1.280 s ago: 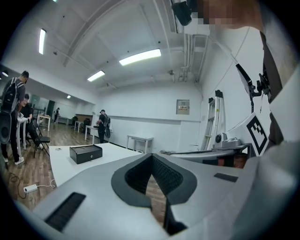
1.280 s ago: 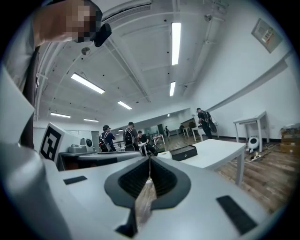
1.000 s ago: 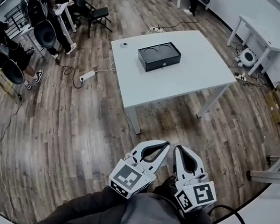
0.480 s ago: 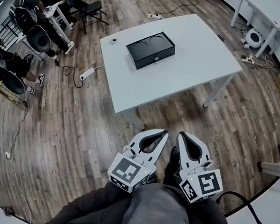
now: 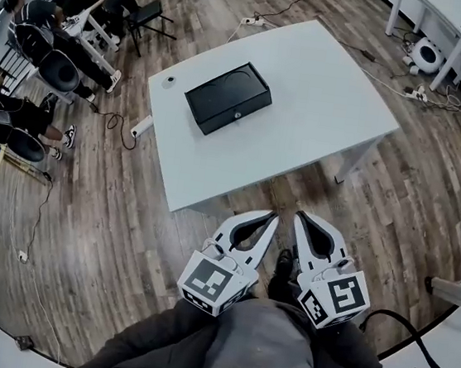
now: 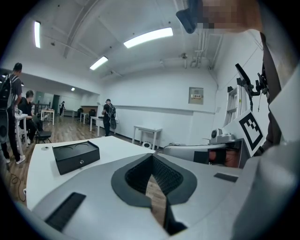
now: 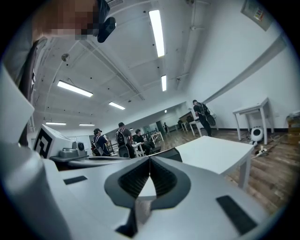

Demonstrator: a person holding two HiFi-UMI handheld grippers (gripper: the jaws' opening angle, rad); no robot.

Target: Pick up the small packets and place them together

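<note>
The left gripper point(image 5: 272, 217) and right gripper point(image 5: 299, 217) hang side by side over the floor point(image 5: 116, 232), just short of the table point(image 5: 333, 92); each has its fingers pressed together on nothing. No packets can be made out; the table's far-left part bears a flat black box point(image 5: 228, 97) with two round recesses on top, and a small round thing point(image 5: 170, 81) lies just beyond it.

The left claw point(image 6: 151, 158) points out nearly level, its jaws meeting at the tips with nothing between them. Wood floor point(image 6: 156, 197) shows through the gap behind the tips. Ahead on the left is a white worktop point(image 6: 112, 146) carrying a black box point(image 6: 76, 156) with two round hollows in its lid. Beyond, a person point(image 6: 108, 112) stands near a small white table point(image 6: 147, 133).
</note>
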